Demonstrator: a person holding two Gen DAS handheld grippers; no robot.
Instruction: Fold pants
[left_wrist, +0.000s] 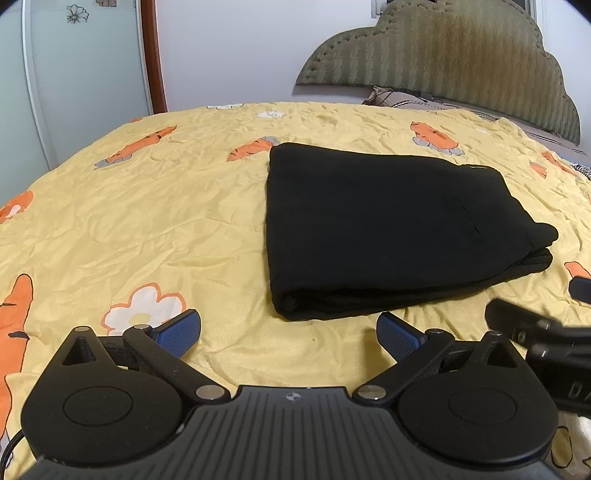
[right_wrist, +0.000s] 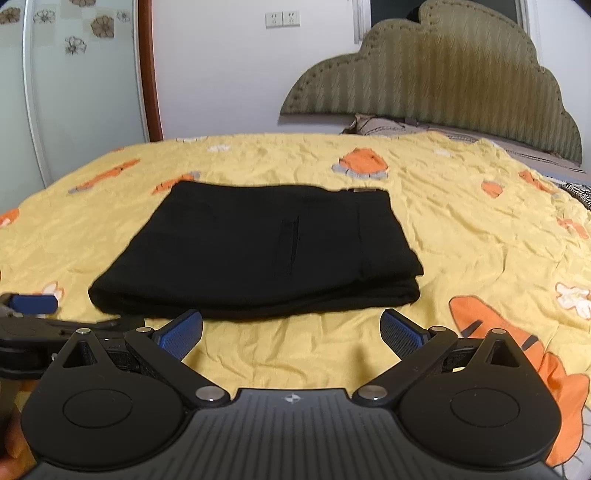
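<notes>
The left gripper and right gripper look alike: matte black ribbed body with a small compass-like mark at its centre, round black discs either side of that mark, silver screws at the linkage joints, and blue textured fingers.

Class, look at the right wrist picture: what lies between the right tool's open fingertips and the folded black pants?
Only bare yellow bedspread separates the right tool from the pants, in the right wrist view.

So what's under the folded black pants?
The folded black pants rest on a crumpled yellow bedspread with orange carrot prints. Whatever lies directly beneath them is covered.
</notes>
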